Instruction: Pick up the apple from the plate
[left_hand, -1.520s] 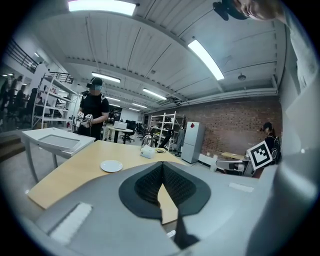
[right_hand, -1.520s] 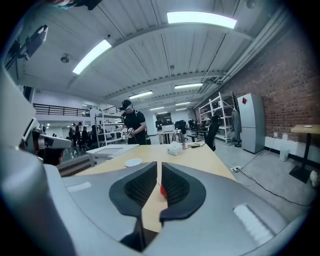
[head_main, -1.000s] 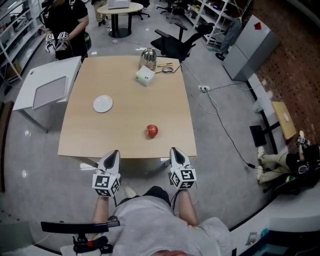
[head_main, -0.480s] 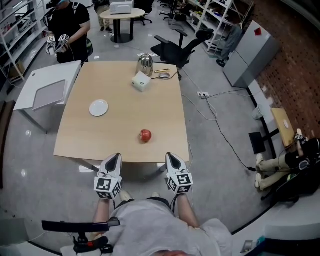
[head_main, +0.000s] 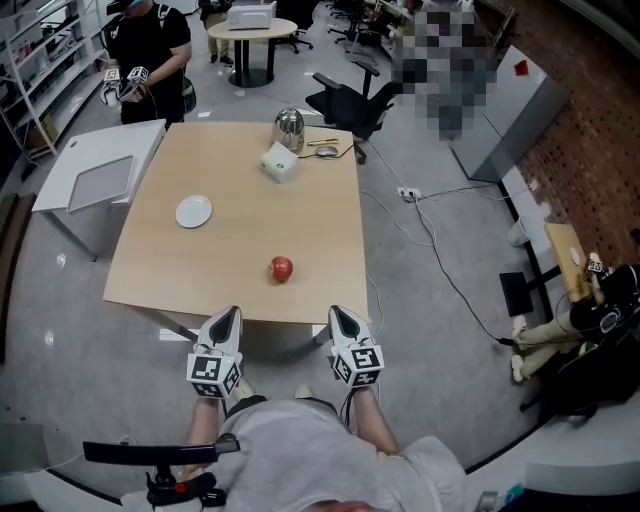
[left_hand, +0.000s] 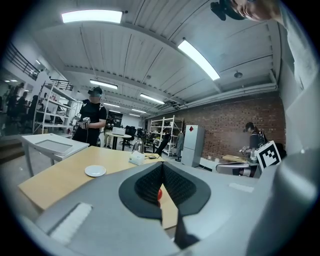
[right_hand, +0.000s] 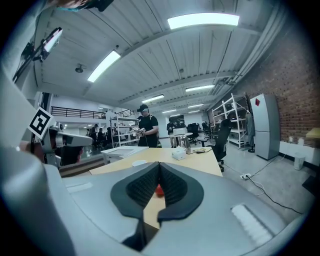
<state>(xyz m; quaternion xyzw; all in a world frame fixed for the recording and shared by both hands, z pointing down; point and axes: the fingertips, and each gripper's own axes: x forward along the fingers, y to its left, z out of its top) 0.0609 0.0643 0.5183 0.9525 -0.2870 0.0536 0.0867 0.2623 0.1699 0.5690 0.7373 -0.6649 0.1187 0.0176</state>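
Note:
The red apple (head_main: 281, 268) lies bare on the wooden table (head_main: 240, 170), near its front edge. It is apart from the small white plate (head_main: 193, 211), which sits empty further left. My left gripper (head_main: 228, 313) and right gripper (head_main: 336, 312) hover side by side at the table's near edge, short of the apple, and both point at it. Both are shut with nothing in them. In the left gripper view the apple (left_hand: 159, 194) shows through the gap behind the closed left gripper (left_hand: 162, 165). The right gripper view shows the apple (right_hand: 159, 189) the same way behind the right gripper (right_hand: 159, 164).
A metal kettle (head_main: 289, 127) and a white box (head_main: 278, 162) stand at the table's far end. A white side table (head_main: 100, 180) adjoins the left side, with a person (head_main: 150, 50) standing behind it. An office chair (head_main: 350, 95) is beyond the table, and cables (head_main: 430, 230) run over the floor to the right.
In the head view the table, plate and apple have slid left and look a little smaller. Both grippers keep their places near the front edge and stay shut.

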